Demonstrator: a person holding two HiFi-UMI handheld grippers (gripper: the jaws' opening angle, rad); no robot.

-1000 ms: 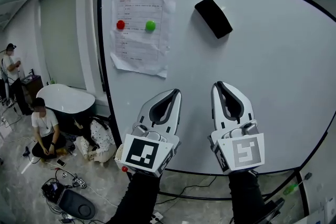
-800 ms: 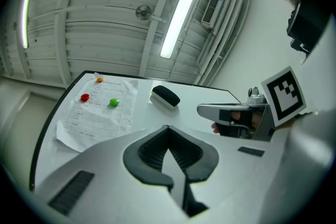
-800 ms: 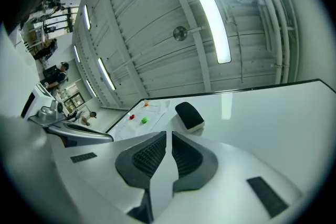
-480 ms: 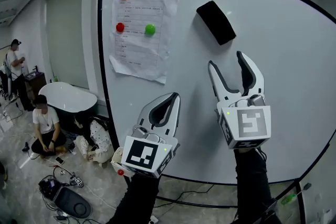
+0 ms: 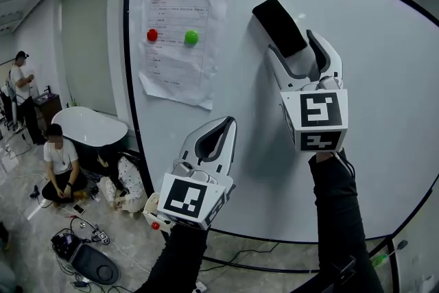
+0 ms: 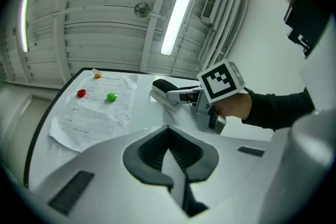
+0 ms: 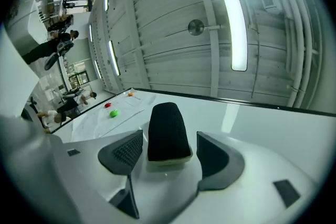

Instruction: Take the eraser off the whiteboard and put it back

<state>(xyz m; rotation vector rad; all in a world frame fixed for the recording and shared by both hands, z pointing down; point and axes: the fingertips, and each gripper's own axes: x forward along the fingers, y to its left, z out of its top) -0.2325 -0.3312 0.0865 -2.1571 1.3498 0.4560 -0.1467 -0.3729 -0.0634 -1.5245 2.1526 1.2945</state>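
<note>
Black eraser sits on the whiteboard between the right gripper's jaws, just opened wide, with gaps along both long edges. Left gripper closed, empty, below, well apart.

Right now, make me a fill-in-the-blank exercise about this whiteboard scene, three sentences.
1. The black eraser on the whiteboard stands between the jaws of the ___ gripper.
2. The left gripper's jaws are ___.
3. Beside the red magnet on the paper sheet sits a ___ magnet.
Missing words: right; shut; green.
The right gripper, whose jaws have just been opening, does not press the eraser.
</note>
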